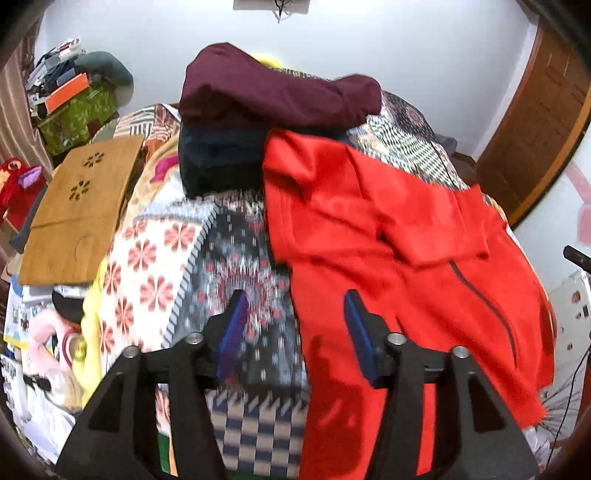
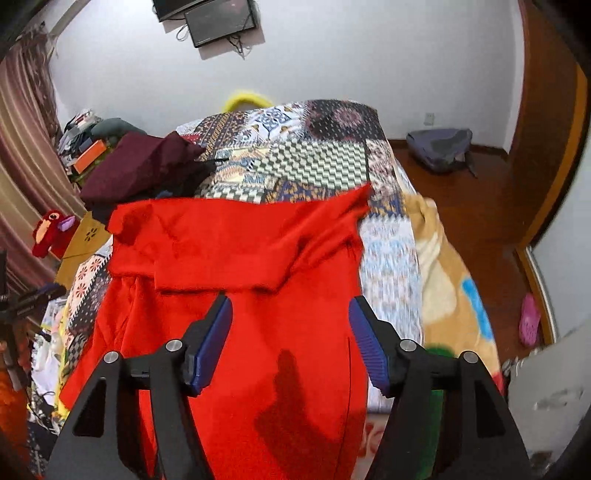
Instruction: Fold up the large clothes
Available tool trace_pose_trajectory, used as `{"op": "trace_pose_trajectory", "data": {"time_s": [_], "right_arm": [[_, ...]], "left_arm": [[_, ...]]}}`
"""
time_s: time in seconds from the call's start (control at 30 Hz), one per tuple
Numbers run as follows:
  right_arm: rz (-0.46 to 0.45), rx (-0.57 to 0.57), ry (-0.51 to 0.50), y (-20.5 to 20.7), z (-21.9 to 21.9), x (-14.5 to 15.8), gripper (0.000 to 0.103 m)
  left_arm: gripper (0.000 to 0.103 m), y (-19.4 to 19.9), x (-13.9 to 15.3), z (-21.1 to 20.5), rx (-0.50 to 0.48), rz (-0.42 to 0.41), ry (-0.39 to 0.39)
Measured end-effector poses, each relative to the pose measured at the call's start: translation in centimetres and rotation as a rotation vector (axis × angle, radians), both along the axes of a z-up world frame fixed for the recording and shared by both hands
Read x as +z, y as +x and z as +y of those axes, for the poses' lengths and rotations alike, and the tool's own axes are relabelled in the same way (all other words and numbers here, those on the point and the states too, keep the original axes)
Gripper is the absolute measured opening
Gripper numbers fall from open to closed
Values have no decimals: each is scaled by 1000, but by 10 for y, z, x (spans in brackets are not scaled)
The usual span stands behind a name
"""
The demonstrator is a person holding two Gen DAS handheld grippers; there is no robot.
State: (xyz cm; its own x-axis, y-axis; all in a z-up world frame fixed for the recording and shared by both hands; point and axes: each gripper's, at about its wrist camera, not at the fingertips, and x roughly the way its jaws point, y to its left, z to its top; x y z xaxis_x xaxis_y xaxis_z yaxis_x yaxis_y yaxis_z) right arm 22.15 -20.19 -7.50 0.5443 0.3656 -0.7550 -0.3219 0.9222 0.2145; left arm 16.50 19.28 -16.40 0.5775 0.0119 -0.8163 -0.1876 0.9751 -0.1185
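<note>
Left wrist view
- Task's thing: red jacket (image 1: 388, 251) lies spread on the bed (image 1: 177, 258), right of centre, one flap doubled over its upper part and a dark zip line running down its right side.
- Left claw (image 1: 295, 325): released, jaws standing apart with nothing between them; it hangs above the patterned bedspread at the jacket's left edge, touching neither as far as can be seen.
- Other clothes: maroon garment (image 1: 280, 92) sits on a dark navy garment (image 1: 218, 162) at the far side of the bed, just beyond the jacket's far left corner.
- Beside the bed: wooden board (image 1: 81, 210) with cut-out flower shapes at left.

Right wrist view
- Task's thing: the same red jacket fills the middle, its far edge running straight across the bedspread and a folded band lying over it near the claw.
- Right claw (image 2: 290, 336): released, empty, poised over the jacket's middle.
- Surroundings: a screen (image 2: 221, 22) hangs on the far wall; a grey backpack (image 2: 439, 147) lies on the floor at far right.

Step in hand (judgement): one fold looks laid and let go; the jacket is only partly folded.
Next move (judgement): both claws must drop to the near hem, pinch at two corners together, and carry it toward the far edge without dragging the layers askew.
Writing: no brand, label or lettering can be read in either view.
</note>
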Motion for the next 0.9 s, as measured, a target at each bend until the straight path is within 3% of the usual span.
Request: {"op": "trace_pose_trajectory", "data": {"time_s": [0.27, 0.47, 0.57, 0.67, 0.8, 0.9], "right_arm": [[89, -92, 16, -43, -34, -36, 62], [163, -121, 6, -66, -45, -64, 62], [203, -116, 30, -68, -44, -76, 62], [229, -93, 25, -69, -36, -82, 62], [227, -87, 27, -68, -28, -91, 62], [240, -103, 62, -63, -31, -93, 62]], "left_arm": [[59, -47, -46, -16, -24, 118, -67], [59, -60, -71, -29, -35, 162, -189], [68, -55, -86, -36, -20, 217, -229], [76, -53, -91, -36, 8, 206, -253], [88, -52, -100, -36, 47, 203, -360], [88, -52, -97, -46, 4, 202, -330]]}}
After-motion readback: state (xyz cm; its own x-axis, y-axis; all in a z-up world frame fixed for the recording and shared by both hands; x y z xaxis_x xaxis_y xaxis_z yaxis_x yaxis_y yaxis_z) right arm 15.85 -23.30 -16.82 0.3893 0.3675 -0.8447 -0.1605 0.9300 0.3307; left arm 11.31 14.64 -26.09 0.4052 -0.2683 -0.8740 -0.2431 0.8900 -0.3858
